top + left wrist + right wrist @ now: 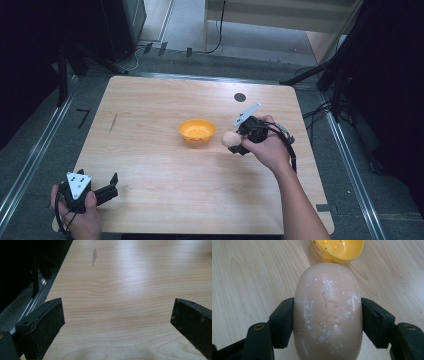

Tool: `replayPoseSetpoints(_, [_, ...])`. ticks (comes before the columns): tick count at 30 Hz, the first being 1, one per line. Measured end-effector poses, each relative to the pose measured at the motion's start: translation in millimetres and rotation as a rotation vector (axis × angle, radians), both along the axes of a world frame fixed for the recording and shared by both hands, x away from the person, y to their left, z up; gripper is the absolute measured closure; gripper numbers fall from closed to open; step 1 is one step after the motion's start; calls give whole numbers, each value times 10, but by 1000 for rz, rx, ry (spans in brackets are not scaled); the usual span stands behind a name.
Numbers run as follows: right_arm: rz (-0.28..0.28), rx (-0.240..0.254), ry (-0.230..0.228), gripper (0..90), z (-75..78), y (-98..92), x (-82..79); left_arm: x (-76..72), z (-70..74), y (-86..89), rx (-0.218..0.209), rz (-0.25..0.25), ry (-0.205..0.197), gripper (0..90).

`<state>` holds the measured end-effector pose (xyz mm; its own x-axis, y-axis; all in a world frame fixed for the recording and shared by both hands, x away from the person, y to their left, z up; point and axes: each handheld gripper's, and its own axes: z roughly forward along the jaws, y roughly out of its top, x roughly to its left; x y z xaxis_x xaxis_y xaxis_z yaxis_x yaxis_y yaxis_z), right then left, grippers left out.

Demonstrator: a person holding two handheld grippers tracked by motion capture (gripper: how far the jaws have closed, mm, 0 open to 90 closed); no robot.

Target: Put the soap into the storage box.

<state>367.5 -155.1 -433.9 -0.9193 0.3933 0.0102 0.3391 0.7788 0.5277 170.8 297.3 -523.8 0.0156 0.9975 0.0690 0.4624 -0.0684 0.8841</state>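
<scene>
A pale beige oval soap bar (327, 315) with white specks and a stamped mark is clamped between the two black jaws of my right gripper (327, 322). In the high view that right gripper (234, 142) holds the soap (229, 138) above the table, just right of a small yellow bowl (197, 130). The bowl's rim (342, 250) lies straight beyond the soap. My left gripper (112, 184) rests at the table's near left corner, jaws wide apart over bare wood (117, 325), nothing between them.
The light wooden table (165, 170) has a dark round mark (240, 97) near its far edge and a grey streak (113, 123) at left. Dark stands and cables surround the table; its left edge (53, 282) runs close beside my left gripper.
</scene>
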Motion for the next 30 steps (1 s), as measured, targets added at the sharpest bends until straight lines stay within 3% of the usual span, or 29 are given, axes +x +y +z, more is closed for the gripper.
replayPoseSetpoints(7, [33, -26, -33, 338, 24, 79, 73, 1, 0, -1, -2, 1, 1, 0])
replayPoseSetpoints(9, [65, -40, -41, 338, 20, 126, 119, 1, 1, 1, -4, 0, 2, 0])
replayPoseSetpoints(18, [112, -62, -45, 338, 3, 266, 224, 2, 1, 7, -9, 2, 3, 0])
replayPoseSetpoints(30, [152, -37, -47, 338, -28, 416, 310, 0, 2, 11, -13, 1, 3, 0])
